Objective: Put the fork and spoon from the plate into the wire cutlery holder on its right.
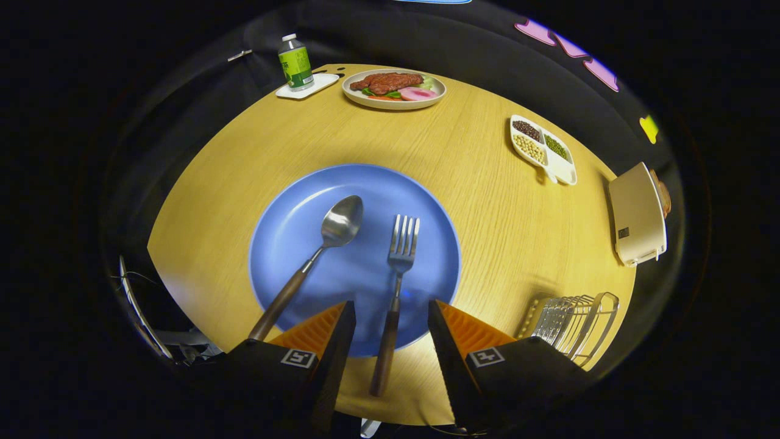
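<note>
Gripper view: the gripper (391,314) hangs above the near edge of a blue plate (286,225) on a round wooden tabletop (487,201), its two fingers spread wide and holding nothing. The fork (395,286) lies between the fingers without touching either, tines pointing away, its dark wooden handle reaching past the plate's rim toward the camera. The spoon (317,256) rests on the plate to the fork's left, bowl away, its handle slanting toward the left finger. The wire cutlery holder (573,323) sits on the tabletop right of the plate, just beyond the right finger. Farther off stand a green-labelled bottle (295,61), a plate of food (393,89), a divided dish of beans (542,149) and a cream-coloured appliance (637,213).
</note>
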Motion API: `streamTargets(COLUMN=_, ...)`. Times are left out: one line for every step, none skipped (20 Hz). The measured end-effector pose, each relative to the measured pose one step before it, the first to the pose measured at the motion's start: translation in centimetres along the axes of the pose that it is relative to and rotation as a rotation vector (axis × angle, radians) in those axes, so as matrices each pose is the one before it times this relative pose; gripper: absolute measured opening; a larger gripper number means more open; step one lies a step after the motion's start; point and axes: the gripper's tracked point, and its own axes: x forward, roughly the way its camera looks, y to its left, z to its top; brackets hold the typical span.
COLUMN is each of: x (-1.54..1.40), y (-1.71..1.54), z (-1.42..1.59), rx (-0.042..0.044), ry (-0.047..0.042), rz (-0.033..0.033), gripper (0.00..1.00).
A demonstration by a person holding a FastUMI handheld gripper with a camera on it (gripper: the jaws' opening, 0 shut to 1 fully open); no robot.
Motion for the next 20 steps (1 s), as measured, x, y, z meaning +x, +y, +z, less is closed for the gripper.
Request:
streamTargets(x=0.408, y=0.048, z=-0.187, rx=-0.00686, ry=0.01416, rz=-0.00373, gripper=0.73)
streamTargets(x=0.359, y=-0.279, z=-0.301, rx=-0.00701, ry=0.01879, rz=-0.01618, gripper=0.72)
streamTargets(x=0.49, y=-0.11, z=-0.078, rx=-0.00084, ry=0.01094, rz=-0.00736, gripper=0.72)
streamTargets(x=0.199, y=0.104, z=0.102, rx=0.00418, ry=0.00855, rz=0.00125, gripper=0.7)
streamTargets(x=0.184, y=0.163, z=0.01, rx=0.00596, ry=0.01086, rz=0.00219, gripper=0.69)
streamTargets(x=0.117, y=0.007, z=-0.173, rx=0.00623, ry=0.02096, rz=-0.00095, gripper=0.67)
streamTargets(x=0.131, y=0.136, z=-0.293, rx=0.00829, ry=0.02076, rz=0.00912, gripper=0.62)
streamTargets(x=0.295, y=-0.047, z=-0.223, rx=0.0086, ry=0.02829, rz=-0.0004, gripper=0.6)
streamTargets(x=0.225, y=0.004, z=-0.356, rx=0.01106, ry=0.03198, rz=0.00482, gripper=0.53)
streamTargets(x=0.301, y=0.258, z=-0.32, rx=0.01359, ry=0.03518, rz=0.01499, gripper=0.47)
streamTargets(x=-0.157, y=0.609, z=-0.454, rx=0.02065, ry=0.03735, rz=0.03363, gripper=0.4)
streamTargets(x=-0.006, y=0.164, z=-0.05, rx=0.01731, ry=0.02186, rz=0.01205, gripper=0.33)
streamTargets(x=-0.164, y=0.111, z=0.033, rx=0.01132, ry=0.01922, rz=0.00963, gripper=0.25)
streamTargets(x=0.167, y=0.005, z=-0.003, rx=-0.00437, ry=0.01326, rz=0.0066, gripper=0.25)
streamTargets(x=0.036, y=-0.382, z=0.009, rx=-0.01654, ry=0.00462, rz=-0.01265, gripper=0.25)
streamTargets(x=-0.039, y=-0.137, z=0.404, rx=-0.00405, ry=-0.01418, rz=-0.00513, gripper=0.2)
streamTargets(x=-0.098, y=-0.154, z=-0.256, rx=-0.01135, ry=0.01197, rz=-0.01001, gripper=0.13)
streamTargets(x=-0.036, y=0.062, z=0.01, rx=0.00422, ry=0.0019, rz=0.00632, gripper=0.1)
streamTargets(x=-0.025, y=-0.048, z=0.069, rx=0.00741, ry=0.00203, rz=0.00276, gripper=0.1)
streamTargets(x=0.031, y=0.033, z=-0.013, rx=0.00614, ry=0.00515, rz=0.00884, gripper=0.1)
